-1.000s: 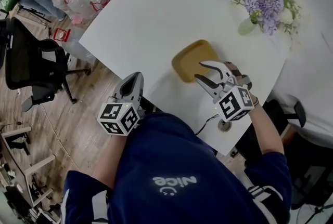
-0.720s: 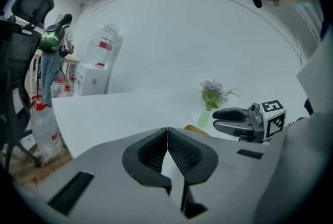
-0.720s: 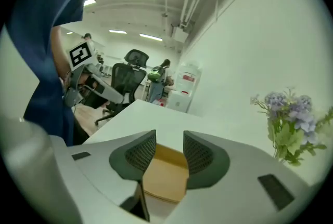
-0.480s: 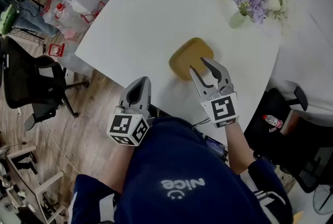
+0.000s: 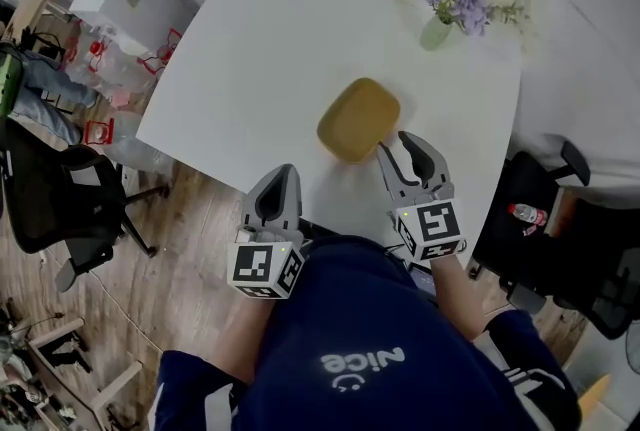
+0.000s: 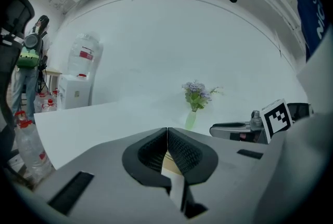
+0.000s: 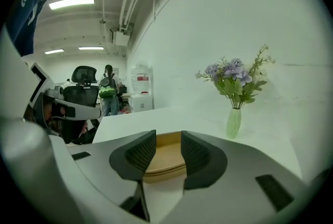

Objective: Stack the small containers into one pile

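The right gripper (image 5: 398, 149) has drawn back from the right edge of the yellow containers (image 5: 358, 119) to just below their lower right corner, and now points straighter up the frame. The left gripper (image 5: 281, 179) has shifted from lower left toward lower centre.

1 container pile (image 5: 358, 119), 1 vase (image 5: 434, 32), 1 tbl (image 5: 260, 49)

Head view looks steeply down; both gripper views face the flower vase (image 6: 191, 114).
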Motion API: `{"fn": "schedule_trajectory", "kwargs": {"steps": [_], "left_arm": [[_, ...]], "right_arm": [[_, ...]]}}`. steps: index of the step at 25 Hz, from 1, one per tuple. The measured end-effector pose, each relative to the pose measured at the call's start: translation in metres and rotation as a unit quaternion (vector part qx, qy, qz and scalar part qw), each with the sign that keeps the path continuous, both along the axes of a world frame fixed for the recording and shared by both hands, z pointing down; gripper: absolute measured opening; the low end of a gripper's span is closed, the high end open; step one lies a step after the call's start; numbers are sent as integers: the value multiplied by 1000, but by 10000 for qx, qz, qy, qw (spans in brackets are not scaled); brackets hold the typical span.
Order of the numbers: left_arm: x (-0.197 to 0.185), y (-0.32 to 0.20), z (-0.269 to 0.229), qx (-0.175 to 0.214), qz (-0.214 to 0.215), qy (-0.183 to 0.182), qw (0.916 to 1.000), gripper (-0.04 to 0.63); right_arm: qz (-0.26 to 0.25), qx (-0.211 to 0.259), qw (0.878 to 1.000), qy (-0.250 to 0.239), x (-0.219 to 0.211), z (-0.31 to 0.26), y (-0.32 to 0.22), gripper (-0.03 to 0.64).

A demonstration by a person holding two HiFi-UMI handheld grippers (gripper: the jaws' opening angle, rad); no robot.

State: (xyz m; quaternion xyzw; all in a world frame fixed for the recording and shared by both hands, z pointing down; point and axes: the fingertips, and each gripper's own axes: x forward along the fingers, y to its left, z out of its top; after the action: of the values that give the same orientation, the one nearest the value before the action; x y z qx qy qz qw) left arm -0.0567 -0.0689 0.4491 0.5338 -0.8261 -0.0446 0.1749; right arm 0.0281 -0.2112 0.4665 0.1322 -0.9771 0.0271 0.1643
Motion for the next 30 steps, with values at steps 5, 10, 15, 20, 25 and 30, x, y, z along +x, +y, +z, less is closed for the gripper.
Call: {"fn": "schedule_trajectory", "kwargs": {"steps": [5, 10, 15, 20, 25, 30], "left_arm": [[13, -9, 3, 77, 319, 128, 9994, 20], [15, -14, -1, 121, 486, -5, 9987, 20], [13, -8, -1, 91, 445, 11, 9990, 20], [15, -11, 2, 116, 505, 68, 9986, 20], [18, -20, 3, 107, 623, 76, 9980, 20], [22, -26, 4, 70, 713, 70, 9974, 20]], "right_arm": [[-205, -101, 9990, -385, 1, -10, 17, 141], [161, 8, 9993, -339, 11, -11, 19, 58], [560, 9, 9979, -321, 22, -15, 6, 54], [610, 54, 9978, -252, 22, -13, 8, 52], [610, 81, 9980, -152, 23, -9, 10, 52], [646, 74, 9978, -138, 25, -7, 7, 52]]}}
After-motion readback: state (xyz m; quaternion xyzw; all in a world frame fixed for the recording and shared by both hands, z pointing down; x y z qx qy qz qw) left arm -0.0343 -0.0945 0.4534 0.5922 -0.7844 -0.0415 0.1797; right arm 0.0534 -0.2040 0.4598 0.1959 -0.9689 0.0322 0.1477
